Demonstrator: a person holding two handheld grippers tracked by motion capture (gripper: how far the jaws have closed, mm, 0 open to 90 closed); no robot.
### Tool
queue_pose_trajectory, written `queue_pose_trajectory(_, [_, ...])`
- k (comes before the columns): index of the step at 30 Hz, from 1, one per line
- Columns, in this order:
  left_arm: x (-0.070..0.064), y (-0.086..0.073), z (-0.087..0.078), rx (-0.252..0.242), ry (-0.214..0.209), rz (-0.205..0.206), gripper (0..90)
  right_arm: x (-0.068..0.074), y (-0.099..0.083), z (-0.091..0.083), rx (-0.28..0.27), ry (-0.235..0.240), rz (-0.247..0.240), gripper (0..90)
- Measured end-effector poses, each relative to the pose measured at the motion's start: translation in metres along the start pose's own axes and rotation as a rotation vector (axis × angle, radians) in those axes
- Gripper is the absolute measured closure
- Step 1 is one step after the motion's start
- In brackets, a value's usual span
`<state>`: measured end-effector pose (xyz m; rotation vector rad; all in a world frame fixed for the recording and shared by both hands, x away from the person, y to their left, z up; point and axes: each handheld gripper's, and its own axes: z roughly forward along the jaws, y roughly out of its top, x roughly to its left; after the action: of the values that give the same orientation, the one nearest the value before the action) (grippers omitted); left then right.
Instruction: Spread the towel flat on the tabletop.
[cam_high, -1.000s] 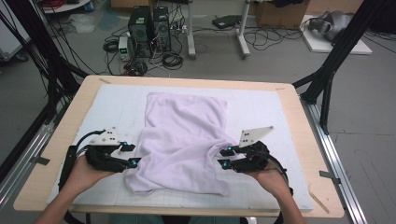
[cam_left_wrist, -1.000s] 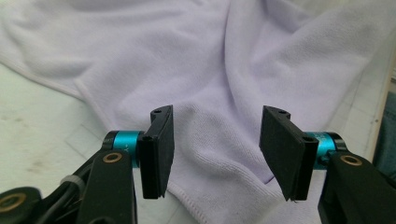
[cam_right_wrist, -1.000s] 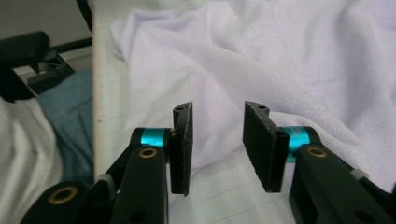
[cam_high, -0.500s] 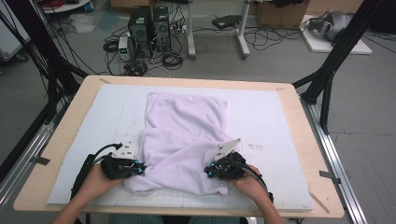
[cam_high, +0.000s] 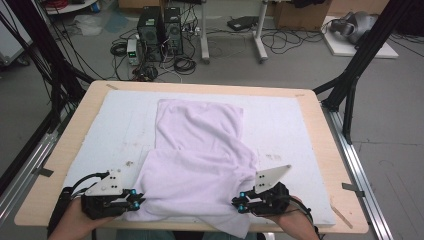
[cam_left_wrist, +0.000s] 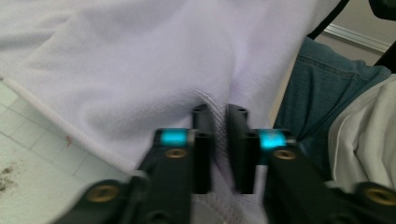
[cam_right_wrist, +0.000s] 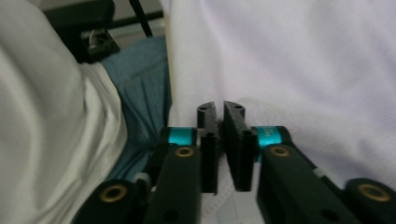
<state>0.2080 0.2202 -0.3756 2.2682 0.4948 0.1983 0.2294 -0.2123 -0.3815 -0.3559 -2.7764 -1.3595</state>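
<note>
While the left gripper (cam_high: 134, 204) sits at the near left corner of the table (cam_high: 70, 145), its two black jaws are squeezed tight on the hem of a pale lilac towel (cam_high: 200, 150). In the left gripper view (cam_left_wrist: 218, 135) a fold of the soft cloth is pinched between the jaws, with a thin gap left. The right gripper (cam_high: 241, 205) is by the near edge, right of the middle. Its jaws are pressed together on the towel's hem too, as the right gripper view (cam_right_wrist: 220, 122) shows.

The towel is soft and a bit fuzzy, with a stitched hem. It lies in the middle of the table on a white mat (cam_high: 120, 130). The far part is flat and neat, with straight sides. The near part is wider, puffed up and wrinkled between the two grippers. One near corner of it hangs over the near edge of the table.

The mat has some small dark specks on its left side. To the left and right of the towel the mat is bare up to the wooden rim. Beyond the far edge, computers (cam_high: 160, 25) and tangled cables (cam_high: 185, 62) sit on the floor.
</note>
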Motion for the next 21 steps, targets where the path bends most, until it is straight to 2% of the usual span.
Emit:
queue_pose_trajectory(2, [0.007,0.003,0.007,-0.002,0.013,-0.009,63.2,-0.004,0.006,-0.002,0.000,-0.072,-0.008,69.6])
queue_pose_trajectory(3, [0.011,0.004,0.012,-0.010,0.020,-0.012,59.2,-0.010,0.008,0.000,0.002,-0.090,-0.011,65.5])
queue_pose_trajectory(5, [0.021,0.005,0.025,-0.023,0.047,-0.030,57.4,-0.023,0.007,0.011,0.016,-0.116,0.004,60.0])
queue_pose_trajectory(7, [0.032,0.003,0.041,-0.014,0.056,-0.044,54.6,-0.036,0.001,0.026,0.034,-0.126,0.038,57.1])
queue_pose_trajectory(8, [0.037,0.001,0.049,0.000,0.060,-0.052,54.7,-0.042,-0.003,0.034,0.036,-0.121,0.050,57.0])
queue_pose_trajectory(10, [0.044,-0.006,0.066,0.042,0.067,-0.057,55.4,-0.049,-0.011,0.049,0.073,-0.123,0.070,57.3])
queue_pose_trajectory(11, [0.047,-0.010,0.073,0.071,0.058,-0.060,58.3,-0.051,-0.014,0.055,0.096,-0.117,0.077,59.4])
queue_pose_trajectory(12, [0.047,-0.013,0.075,0.052,0.054,-0.059,64.0,-0.052,-0.017,0.061,0.112,-0.107,0.071,64.8])
queue_pose_trajectory(13, [0.048,-0.014,0.074,0.040,0.046,-0.070,70.2,-0.050,-0.020,0.063,0.098,-0.127,0.050,72.3])
queue_pose_trajectory(14, [0.047,-0.015,0.073,0.043,0.043,-0.066,82.8,-0.049,-0.022,0.063,0.086,-0.117,0.059,81.5])
queue_pose_trajectory(15, [0.044,-0.015,0.073,0.041,0.048,-0.065,86.0,-0.050,-0.022,0.063,0.085,-0.085,0.082,85.8])
queue_pose_trajectory(18, [0.033,-0.015,0.066,0.045,0.054,-0.043,87.5,-0.046,-0.020,0.062,0.102,-0.067,0.052,87.6])
queue_pose_trajectory(21, [0.019,-0.017,0.054,0.038,0.042,-0.034,87.8,-0.035,-0.016,0.057,0.084,-0.046,0.025,87.7])
